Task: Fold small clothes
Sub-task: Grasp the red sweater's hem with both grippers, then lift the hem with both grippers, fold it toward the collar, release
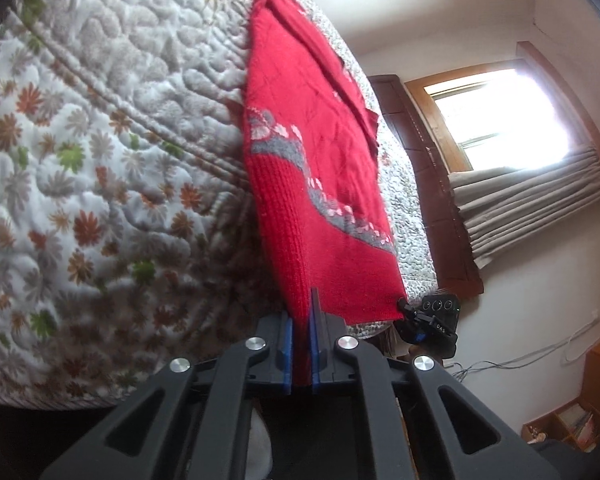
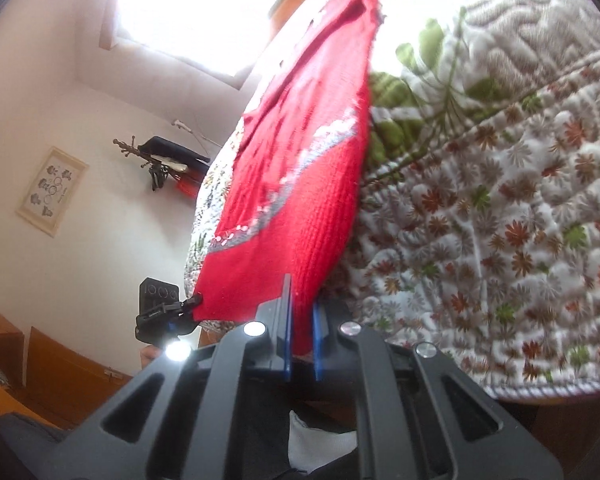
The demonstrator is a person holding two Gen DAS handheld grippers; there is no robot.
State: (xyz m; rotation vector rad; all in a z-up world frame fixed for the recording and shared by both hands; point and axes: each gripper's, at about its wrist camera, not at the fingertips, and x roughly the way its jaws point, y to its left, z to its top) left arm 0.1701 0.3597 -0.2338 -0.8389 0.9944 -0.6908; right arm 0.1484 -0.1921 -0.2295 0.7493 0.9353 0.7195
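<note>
Both grippers — left (image 1: 302, 344), right (image 2: 302, 340) — clamp the red sweater's (image 1: 320, 168) hem; it stretches lengthwise straight ahead over the quilt (image 1: 100, 140).

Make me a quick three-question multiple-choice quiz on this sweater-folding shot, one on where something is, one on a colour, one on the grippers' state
1. Where does the far part of the sweater lie?
A. on a floral quilt
B. on a wooden floor
C. in a basket

2. What colour is the sweater's main body?
A. blue
B. red
C. green

3. What are the two grippers doing?
A. both open, clear of the cloth
B. one is shut on the cloth, one is open
C. both shut on the sweater's ribbed hem

Answers:
1. A, the red sweater stretches over the floral quilt.
2. B, its knit is red, with a grey and pink patterned band.
3. C, the left gripper and the right gripper each pinch the hem between blue pads; each view also shows the other gripper at the far corner.
</note>
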